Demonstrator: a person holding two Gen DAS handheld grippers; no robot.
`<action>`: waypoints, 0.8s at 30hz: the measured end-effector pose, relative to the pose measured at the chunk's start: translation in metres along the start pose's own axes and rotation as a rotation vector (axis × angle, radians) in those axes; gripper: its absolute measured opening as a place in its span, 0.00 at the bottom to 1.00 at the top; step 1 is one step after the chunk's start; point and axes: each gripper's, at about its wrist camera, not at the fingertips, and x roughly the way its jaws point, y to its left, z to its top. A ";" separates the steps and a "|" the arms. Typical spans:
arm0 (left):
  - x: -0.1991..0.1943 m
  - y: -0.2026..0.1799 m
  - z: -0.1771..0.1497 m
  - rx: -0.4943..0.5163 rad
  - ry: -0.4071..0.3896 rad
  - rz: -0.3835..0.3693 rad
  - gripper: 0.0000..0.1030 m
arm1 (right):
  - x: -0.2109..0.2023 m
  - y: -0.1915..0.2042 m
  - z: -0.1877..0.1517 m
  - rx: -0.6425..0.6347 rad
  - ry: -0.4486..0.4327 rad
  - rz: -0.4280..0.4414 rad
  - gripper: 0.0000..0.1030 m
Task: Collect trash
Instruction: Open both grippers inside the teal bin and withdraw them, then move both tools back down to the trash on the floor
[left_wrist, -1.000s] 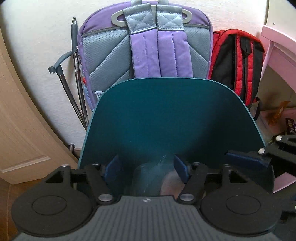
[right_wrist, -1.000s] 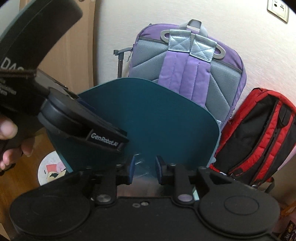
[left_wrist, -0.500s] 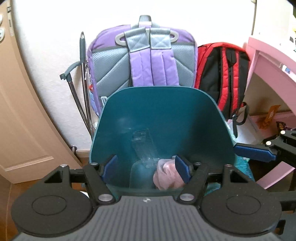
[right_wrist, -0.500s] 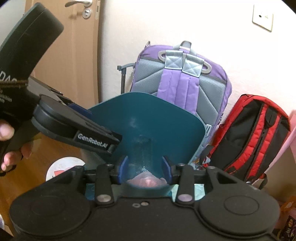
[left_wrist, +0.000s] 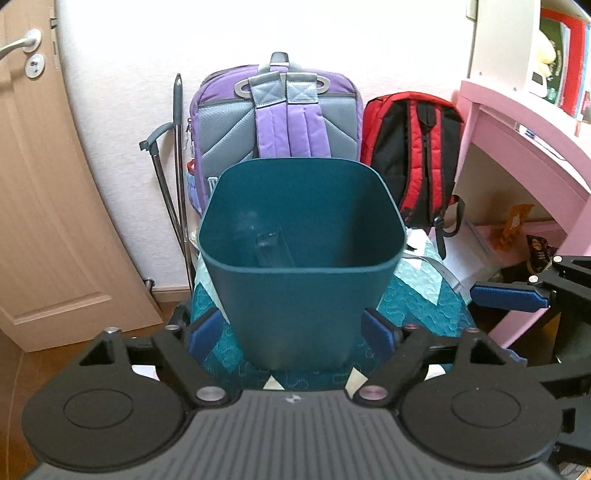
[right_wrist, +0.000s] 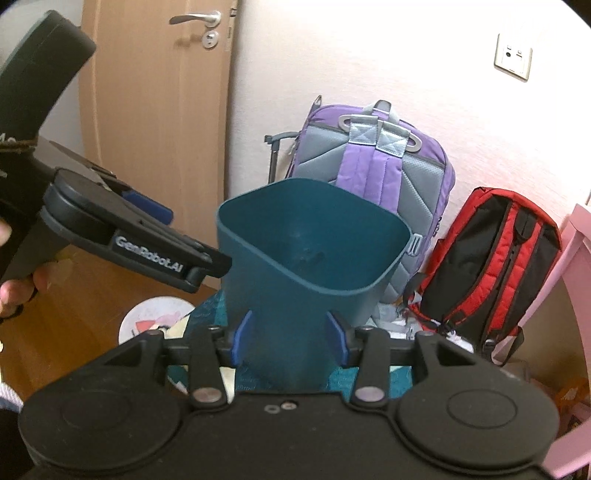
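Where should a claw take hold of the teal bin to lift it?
Probably the near rim of the teal bin, approached from above, one finger inside and one outside. The walls flare upward and the body looks wider than either open claw, so a side pinch would likely slip. The purple backpack crowds the far side.

The bin (left_wrist: 299, 295) stands upright on a quilted mat (left_wrist: 424, 299), directly ahead of both grippers. The left gripper (left_wrist: 291, 332) and the right gripper (right_wrist: 290, 338) each sit in front of the bin's lower wall, one finger to either side of it. Behind the bin, a backpack (left_wrist: 280, 122) leans against the wall (left_wrist: 122, 66). A second backpack (left_wrist: 410, 155) stands just to its right. Left of the first backpack, a folded metal frame (left_wrist: 173, 173) leans on the wall. A door (left_wrist: 40, 206) lies further left. A desk (left_wrist: 517, 136) stands at the right, well apart from the bin. On the floor (right_wrist: 92, 299) left of the mat lies a round disc (right_wrist: 151, 317).
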 end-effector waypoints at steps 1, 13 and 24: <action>-0.004 -0.001 -0.006 -0.005 -0.001 -0.005 0.80 | -0.004 0.002 -0.004 0.000 0.001 0.003 0.44; -0.008 0.003 -0.097 -0.089 0.053 -0.086 0.88 | -0.015 0.017 -0.083 0.093 0.059 0.093 0.48; 0.094 0.031 -0.192 -0.165 0.250 -0.063 0.93 | 0.076 0.034 -0.200 0.165 0.264 0.193 0.50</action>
